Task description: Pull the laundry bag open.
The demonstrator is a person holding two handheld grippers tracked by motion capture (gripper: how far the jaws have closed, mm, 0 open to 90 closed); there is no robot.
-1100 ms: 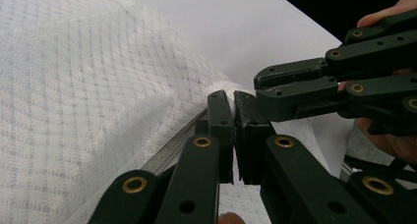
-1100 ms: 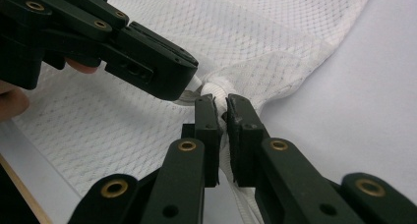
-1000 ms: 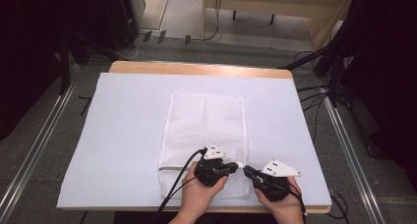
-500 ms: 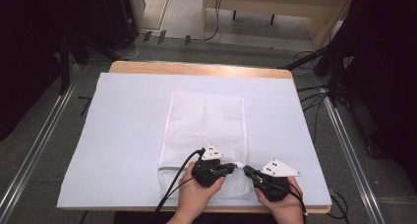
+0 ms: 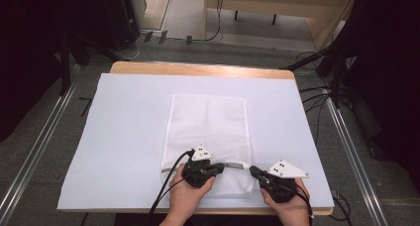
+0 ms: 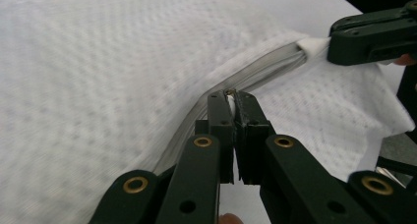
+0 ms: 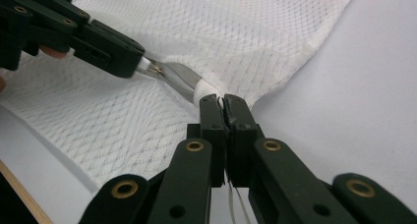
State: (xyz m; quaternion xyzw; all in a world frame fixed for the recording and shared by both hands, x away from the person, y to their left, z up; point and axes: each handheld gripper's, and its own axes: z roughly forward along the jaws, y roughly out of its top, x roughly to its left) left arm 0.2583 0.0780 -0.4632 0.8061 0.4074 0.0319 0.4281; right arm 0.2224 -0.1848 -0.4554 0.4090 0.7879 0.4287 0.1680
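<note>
A white mesh zip bag (image 5: 208, 122) lies flat on the white sheet, and its grey zipper (image 5: 236, 164) runs across the near end. My left gripper (image 5: 221, 167) is shut on the metal zipper pull (image 6: 229, 92), which shows between its jaws (image 6: 232, 94). My right gripper (image 5: 252, 170) is shut on the bag's cloth at the zipper's right end (image 7: 223, 99). In the right gripper view, the left gripper (image 7: 134, 63) holds the zipper pull (image 7: 155, 67) a short way along the zipper tape (image 7: 186, 80). A fold of mesh (image 6: 98, 62) is raised between the two grippers.
The white sheet (image 5: 119, 137) covers a wooden table (image 5: 198, 69). The table's near edge (image 5: 237, 211) is close under both hands. Cables (image 5: 317, 94) lie on the floor to the right, and metal rails (image 5: 34, 151) run along both sides.
My left gripper has slid a little to the left along the zipper with the pull, away from the right gripper. The right gripper has stayed in place.
</note>
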